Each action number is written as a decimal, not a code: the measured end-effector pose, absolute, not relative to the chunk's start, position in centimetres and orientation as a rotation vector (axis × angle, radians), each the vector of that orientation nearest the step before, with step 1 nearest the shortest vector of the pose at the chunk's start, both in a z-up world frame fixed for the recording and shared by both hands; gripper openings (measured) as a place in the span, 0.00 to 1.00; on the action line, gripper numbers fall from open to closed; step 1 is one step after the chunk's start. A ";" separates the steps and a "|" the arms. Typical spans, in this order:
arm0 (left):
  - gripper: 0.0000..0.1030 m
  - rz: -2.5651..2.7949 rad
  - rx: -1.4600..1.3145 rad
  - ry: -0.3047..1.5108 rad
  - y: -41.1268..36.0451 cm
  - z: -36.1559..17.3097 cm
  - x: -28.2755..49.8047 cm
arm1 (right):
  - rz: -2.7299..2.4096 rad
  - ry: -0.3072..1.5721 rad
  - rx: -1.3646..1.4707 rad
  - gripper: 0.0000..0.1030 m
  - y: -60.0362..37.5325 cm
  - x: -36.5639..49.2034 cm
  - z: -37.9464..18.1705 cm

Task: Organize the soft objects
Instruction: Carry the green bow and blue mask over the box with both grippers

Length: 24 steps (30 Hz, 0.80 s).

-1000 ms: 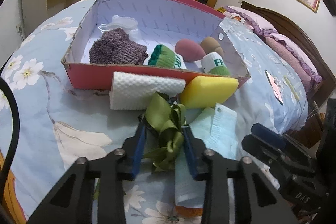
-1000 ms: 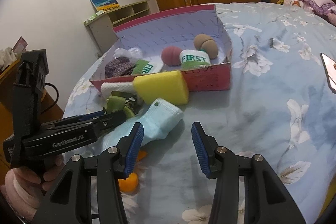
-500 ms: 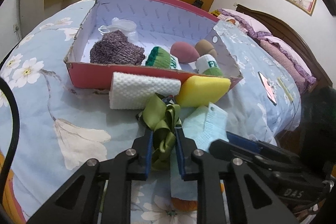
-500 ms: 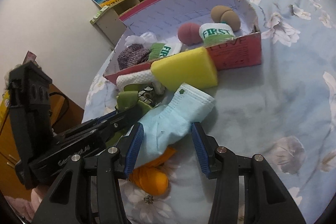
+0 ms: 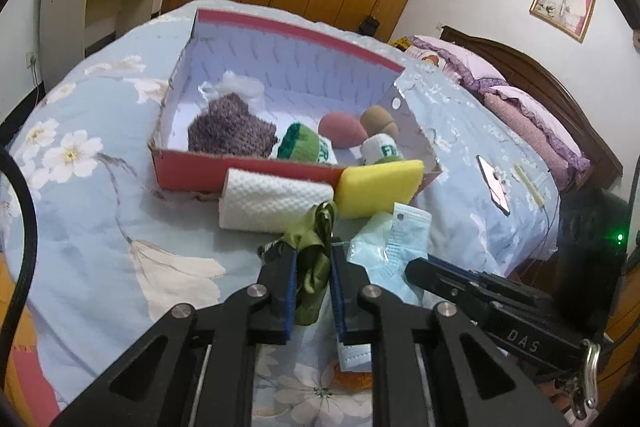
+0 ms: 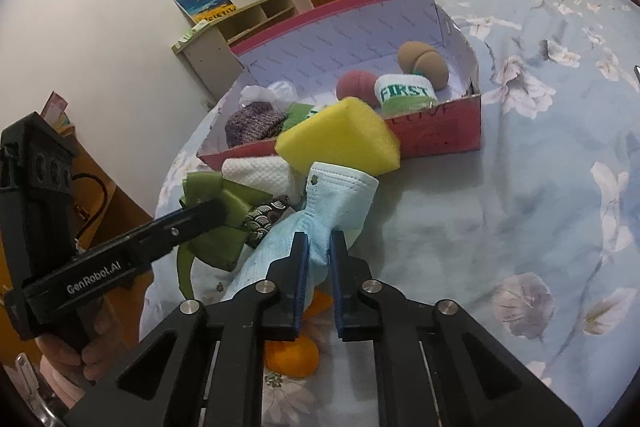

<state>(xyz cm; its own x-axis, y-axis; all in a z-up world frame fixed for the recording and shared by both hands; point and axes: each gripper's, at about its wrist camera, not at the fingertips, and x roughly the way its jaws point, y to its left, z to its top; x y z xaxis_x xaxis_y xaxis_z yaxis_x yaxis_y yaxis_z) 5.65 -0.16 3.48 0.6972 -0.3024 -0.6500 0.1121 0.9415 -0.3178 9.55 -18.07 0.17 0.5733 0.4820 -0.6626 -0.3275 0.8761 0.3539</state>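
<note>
My left gripper is shut on a green ribbon bow, which also shows in the right wrist view. My right gripper is shut on a light blue face mask, seen in the left wrist view too. Both lie on the bed in front of a red box. A yellow sponge and a white towel roll lean against the box front. An orange soft thing lies under the mask.
The box holds a purple knit piece, green-white sock rolls, a red ball, a tan ball and a plastic bag. A phone lies on the floral bedsheet to the right.
My left gripper closed on the green bow. My right gripper moved forward over the blue mask and closed on it.
</note>
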 end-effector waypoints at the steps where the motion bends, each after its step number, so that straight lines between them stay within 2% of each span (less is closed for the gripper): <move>1: 0.14 -0.234 -0.259 0.760 -0.1 3.7 5.4 | 0.482 0.831 0.203 0.11 -18.1 9.4 0.3; 15: 0.14 -0.221 -0.257 0.741 0.5 4.5 4.3 | 0.403 0.858 0.201 0.11 -21.4 8.6 0.1; 24: 0.14 -0.224 -0.252 0.717 0.4 5.2 3.9 | 0.476 0.723 0.197 0.11 -21.5 6.6 3.7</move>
